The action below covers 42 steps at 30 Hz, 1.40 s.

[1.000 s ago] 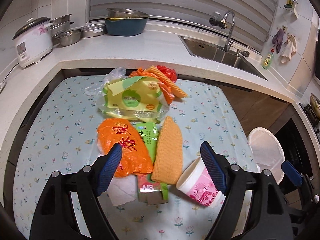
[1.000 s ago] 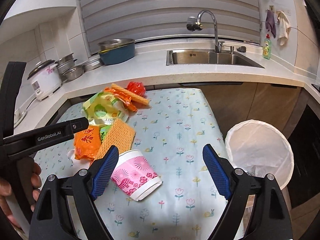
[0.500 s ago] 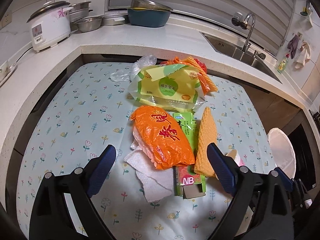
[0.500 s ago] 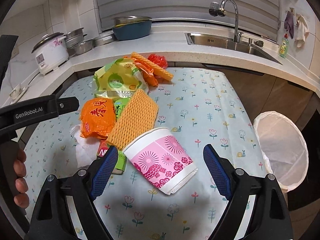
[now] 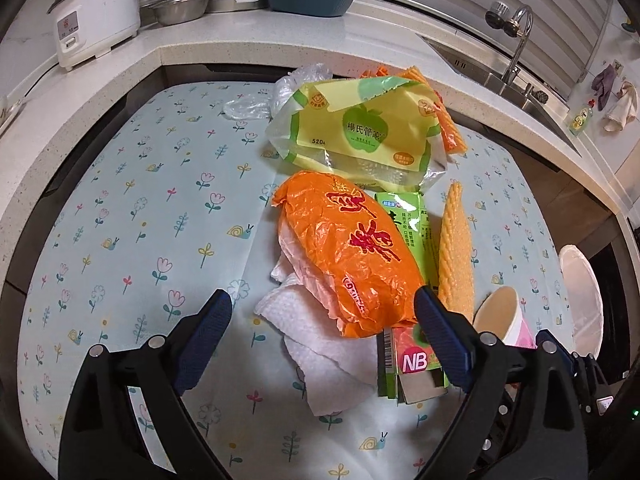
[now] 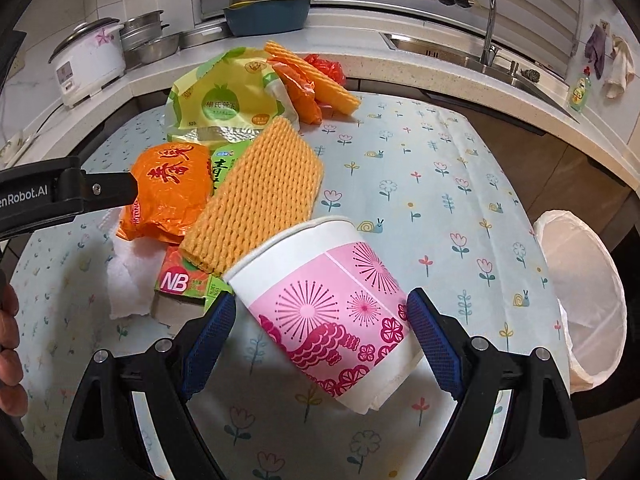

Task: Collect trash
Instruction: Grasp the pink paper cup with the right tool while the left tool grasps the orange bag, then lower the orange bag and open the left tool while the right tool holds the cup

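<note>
Flowered tablecloth (image 6: 440, 200); tipped, empty pink cup (image 6: 340, 312)

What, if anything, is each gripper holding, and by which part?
Nothing. The left gripper stands open over the orange bag; the right gripper straddles the pink cup.

Bare tablecloth (image 5: 120, 220) left of, perhaps behind, trash pile (image 5: 344, 256).

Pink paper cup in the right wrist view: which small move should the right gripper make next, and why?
Probably close the right gripper on the pink paper cup. The cup lies on its side on the flowered tablecloth, its body already between the open blue pads, which do not seem to press it. A gentle squeeze should do, since paper crushes easily; the lined trash bin waits on the right.
</note>
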{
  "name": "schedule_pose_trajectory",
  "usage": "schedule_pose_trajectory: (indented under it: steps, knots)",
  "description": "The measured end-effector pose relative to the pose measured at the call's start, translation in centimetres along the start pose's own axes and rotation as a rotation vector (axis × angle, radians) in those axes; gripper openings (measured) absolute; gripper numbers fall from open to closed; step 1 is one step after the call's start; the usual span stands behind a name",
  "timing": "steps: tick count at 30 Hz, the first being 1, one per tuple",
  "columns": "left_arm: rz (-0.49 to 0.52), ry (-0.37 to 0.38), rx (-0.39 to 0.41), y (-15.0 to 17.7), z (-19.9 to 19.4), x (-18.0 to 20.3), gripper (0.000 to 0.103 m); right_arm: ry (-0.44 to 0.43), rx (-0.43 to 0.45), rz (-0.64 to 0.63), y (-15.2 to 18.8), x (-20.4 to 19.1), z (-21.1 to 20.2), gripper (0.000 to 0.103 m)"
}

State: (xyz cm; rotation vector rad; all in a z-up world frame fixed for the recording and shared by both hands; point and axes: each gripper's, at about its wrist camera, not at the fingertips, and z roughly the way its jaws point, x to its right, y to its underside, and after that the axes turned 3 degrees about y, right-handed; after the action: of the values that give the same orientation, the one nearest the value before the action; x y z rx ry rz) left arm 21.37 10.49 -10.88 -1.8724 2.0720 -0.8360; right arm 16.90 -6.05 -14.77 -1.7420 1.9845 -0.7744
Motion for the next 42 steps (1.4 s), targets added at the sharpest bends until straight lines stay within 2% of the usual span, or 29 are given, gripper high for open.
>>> schedule_pose_trajectory:
  steps: [9, 12, 17, 19, 20, 21, 25, 27, 33, 37, 42]
  knots:
    - [0.003, 0.013, -0.031, -0.6, 2.5, 0.6, 0.086, 0.006, 0.003, 0.039, -0.7, 1.3, 1.1, 0.082]
    - [0.007, 0.03, -0.04, -0.9, 3.1, 0.8, 0.076, -0.002, 0.009, 0.054, -1.1, 1.8, 1.2, 0.072]
    - [0.044, 0.043, -0.045, -1.1, 3.5, 1.5, 0.059, -0.024, 0.02, 0.073, -1.3, 2.2, 1.1, 0.066]
    - [0.047, 0.048, -0.042, -1.2, 3.4, 1.8, 0.047, -0.03, 0.032, 0.072, -1.4, 2.3, 0.8, 0.063]
    - [0.044, 0.047, -0.034, -1.2, 3.2, 1.8, 0.044, -0.031, 0.038, 0.07, -1.4, 2.4, 0.6, 0.059]
    - [0.043, 0.05, -0.027, -1.3, 3.1, 1.8, 0.035, -0.03, 0.045, 0.067, -1.5, 2.4, 0.4, 0.055]
    - [0.049, 0.063, -0.007, -1.6, 2.1, 2.0, 0.024, -0.046, 0.056, 0.079, -1.7, 2.9, -0.3, 0.048]
    - [0.051, 0.068, 0.005, -1.7, 1.4, 2.1, 0.014, -0.051, 0.064, 0.091, -1.7, 3.2, -0.6, 0.044]
    - [0.064, 0.091, 0.057, -2.1, -1.2, 3.1, 0.01, -0.063, 0.093, 0.138, -1.9, 5.0, -2.4, 0.029]
    - [0.078, 0.121, 0.089, -2.1, -3.1, 4.3, 0.01, -0.066, 0.122, 0.166, -1.8, 6.2, -3.9, 0.027]
    - [0.061, 0.211, 0.081, -2.2, -4.8, 5.3, 0.01, -0.076, 0.171, 0.195, -1.8, 7.5, -6.3, 0.027]
